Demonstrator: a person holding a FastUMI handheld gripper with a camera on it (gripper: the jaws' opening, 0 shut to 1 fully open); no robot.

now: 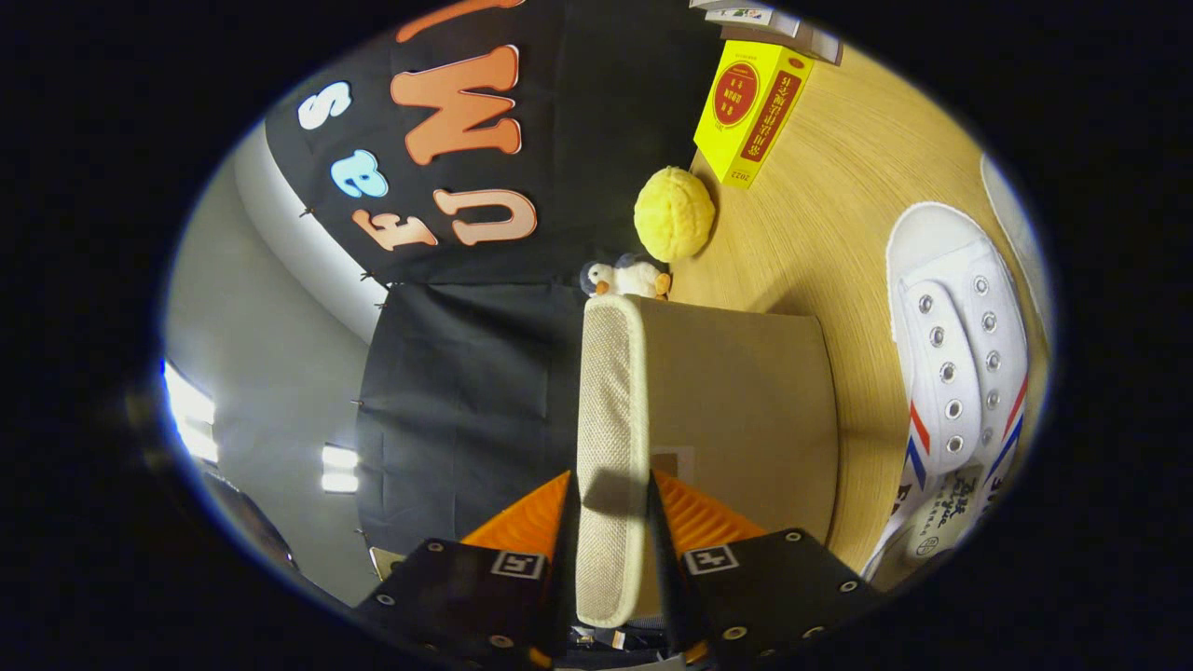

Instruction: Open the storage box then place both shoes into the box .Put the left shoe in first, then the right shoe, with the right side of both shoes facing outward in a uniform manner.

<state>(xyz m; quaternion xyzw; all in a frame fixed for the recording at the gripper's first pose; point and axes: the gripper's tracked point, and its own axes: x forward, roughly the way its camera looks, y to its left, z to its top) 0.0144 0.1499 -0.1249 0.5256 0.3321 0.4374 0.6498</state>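
Observation:
My gripper [610, 508] is shut on the beige fabric lid [610, 410] of the storage box, both fingers pressing on its edge-on rim. The view is rolled sideways, so the wooden table [839, 214] runs up the right. The lid's flat beige face [736, 410] spreads to the right of the fingers, lifted off the table. A white sneaker [960, 373] with red and blue side stripes and metal eyelets lies on the table to the right of the lid, its opening toward me. The box body is hidden behind the lid.
Beyond the lid stand a small plush duck [629, 278], a yellow knobbly ball [674, 213] and a yellow carton [750, 112]. The booth's black cloth wall [466, 391] fills the left, with a grey room wall further left.

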